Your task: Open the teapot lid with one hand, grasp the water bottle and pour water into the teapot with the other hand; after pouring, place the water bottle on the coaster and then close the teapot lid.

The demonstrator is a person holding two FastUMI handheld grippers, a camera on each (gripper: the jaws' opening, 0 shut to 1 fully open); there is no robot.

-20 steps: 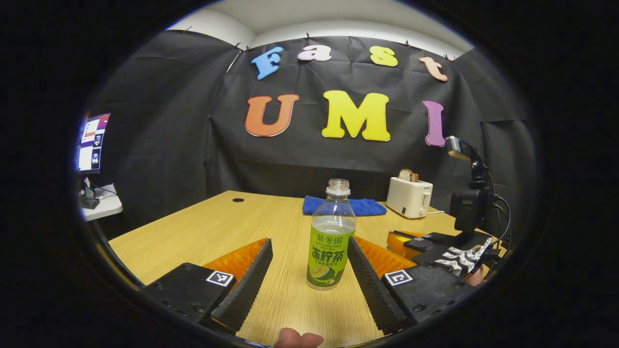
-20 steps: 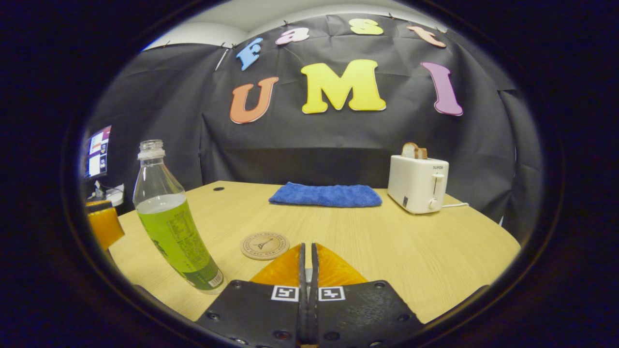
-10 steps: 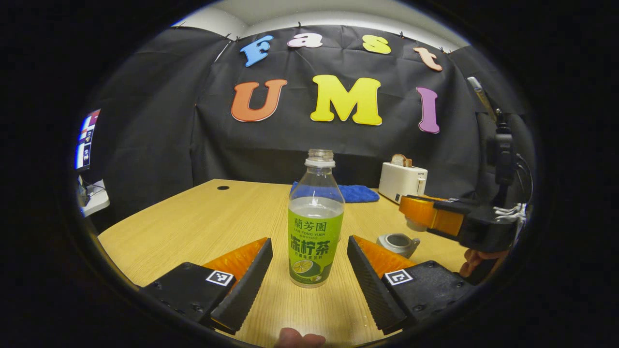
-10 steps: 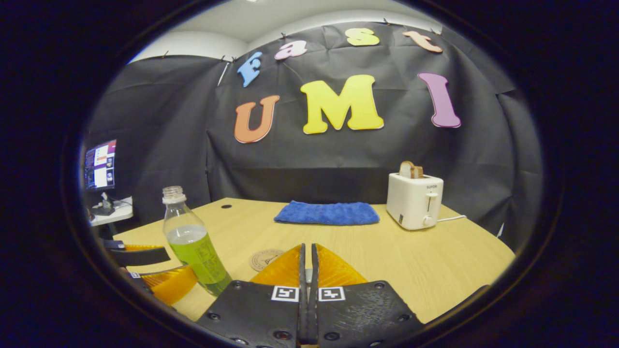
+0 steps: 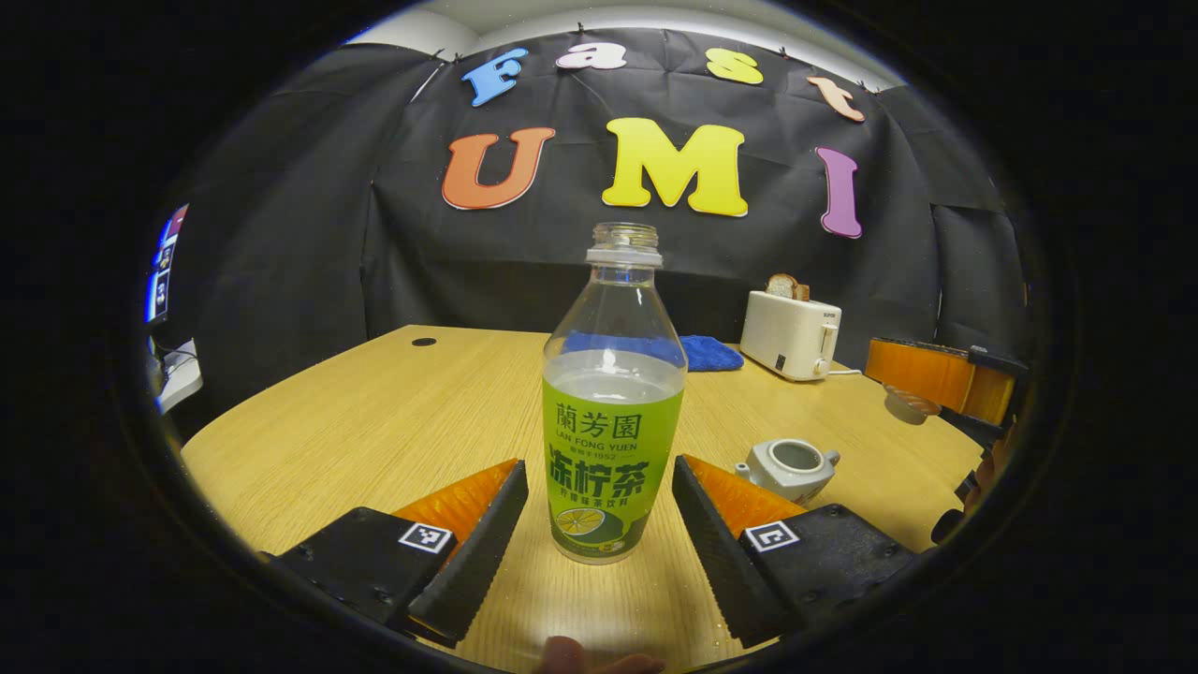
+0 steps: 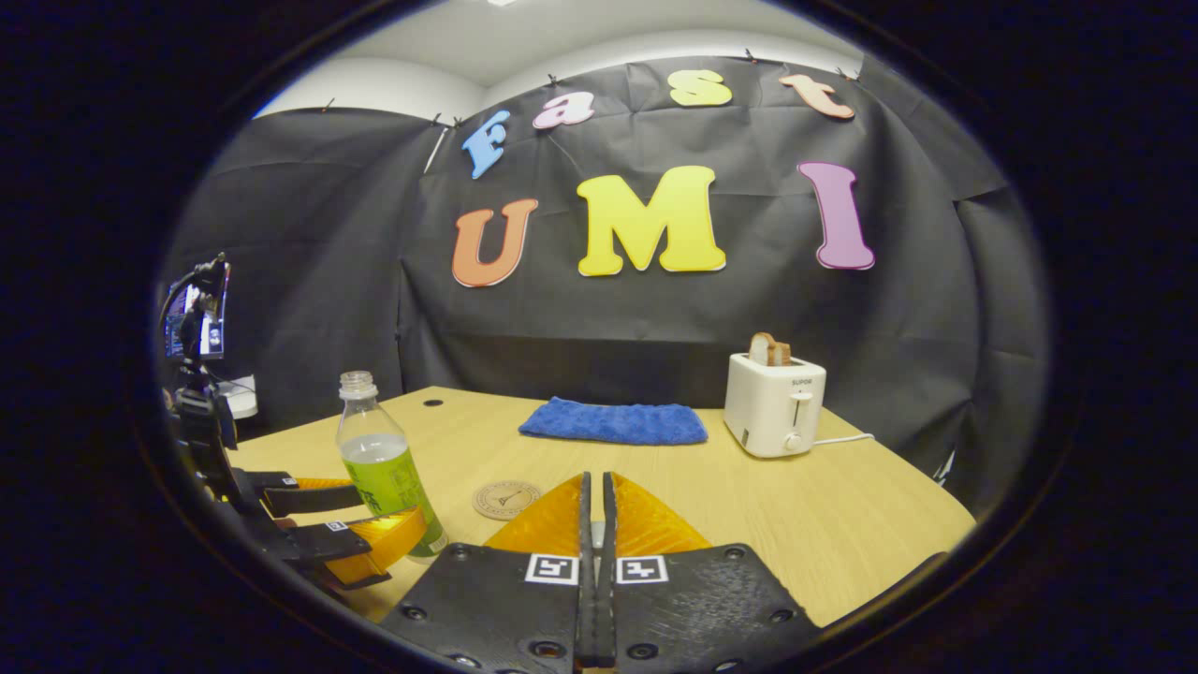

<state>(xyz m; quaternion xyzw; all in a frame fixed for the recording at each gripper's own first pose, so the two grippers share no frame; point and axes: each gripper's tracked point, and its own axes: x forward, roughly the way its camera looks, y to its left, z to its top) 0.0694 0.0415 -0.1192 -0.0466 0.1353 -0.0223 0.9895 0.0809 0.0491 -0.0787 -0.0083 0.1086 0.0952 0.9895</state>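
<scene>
The lid is already off the teapot point(image 5: 789, 465), which sits open-mouthed on the desk point(image 5: 374, 412) toward its right side. The right tongs point(image 6: 593, 524) are clenched tight, and in the left gripper view a small pale disc, I take it the lid, hangs under them off to the right.

So the step in hand is the bottle grab. The left tongs point(image 5: 599, 510) are spread wide with the uncapped water bottle point(image 5: 613, 402) standing upright between the fingers, neither one touching it yet. The next move, I'd say, calls for closing squarely on the labelled body, then lifting and swinging right over the teapot.

The coaster point(image 6: 506, 498) lies just beyond the bottle, toward the desk's middle.
</scene>
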